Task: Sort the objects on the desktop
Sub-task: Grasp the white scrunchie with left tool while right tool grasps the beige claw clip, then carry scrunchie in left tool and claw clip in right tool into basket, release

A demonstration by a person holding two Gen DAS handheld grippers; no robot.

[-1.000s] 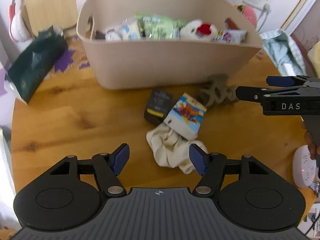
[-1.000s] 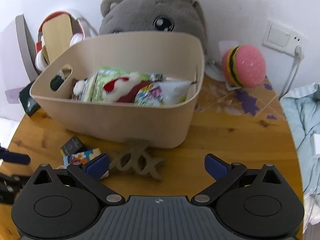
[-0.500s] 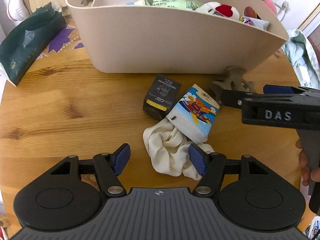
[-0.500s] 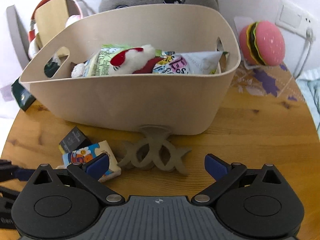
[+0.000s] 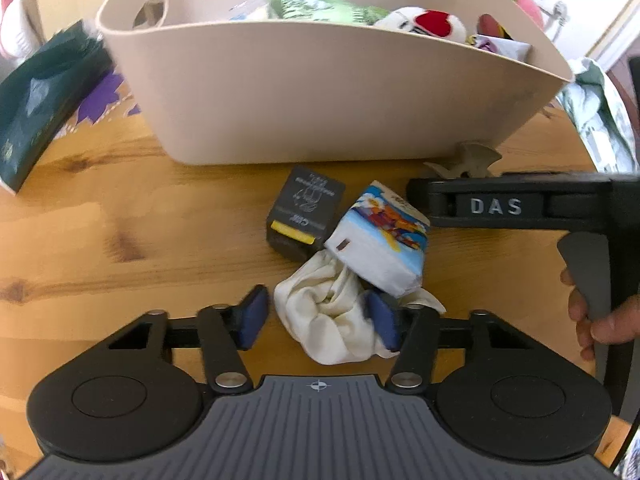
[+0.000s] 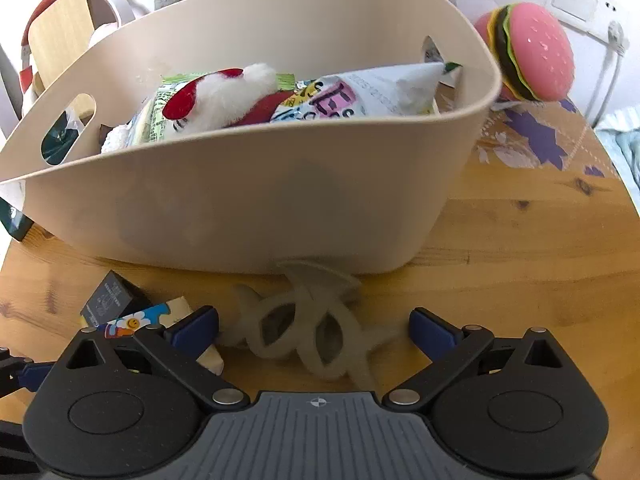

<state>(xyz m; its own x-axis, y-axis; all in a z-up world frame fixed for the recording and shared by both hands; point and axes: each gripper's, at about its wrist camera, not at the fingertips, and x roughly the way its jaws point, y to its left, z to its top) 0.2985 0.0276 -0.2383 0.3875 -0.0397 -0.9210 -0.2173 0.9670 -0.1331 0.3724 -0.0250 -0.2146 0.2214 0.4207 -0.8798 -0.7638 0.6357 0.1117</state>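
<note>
Four loose objects lie on the round wooden table [image 5: 120,216] just near of one beige basket [image 5: 320,92]: one dark grey box [image 5: 304,212], one cartoon-printed tissue pack [image 5: 380,244], one crumpled cream cloth [image 5: 332,316] and one beige looped hair clip [image 6: 312,328]. The box and the pack sit side by side, touching; the pack's near end rests on the cloth. The clip lies to their right, its far tip against the basket wall. The left gripper [image 5: 318,318] is spread wide around the cloth, its right pad touching the fabric and its left pad just clear. The right gripper [image 6: 314,328] is also spread, its two blue pads flanking the clip without touching it. Inside the basket are one red-and-white plush [image 6: 224,96] and several snack packets. One burger toy [image 6: 528,52] stands far right.
</note>
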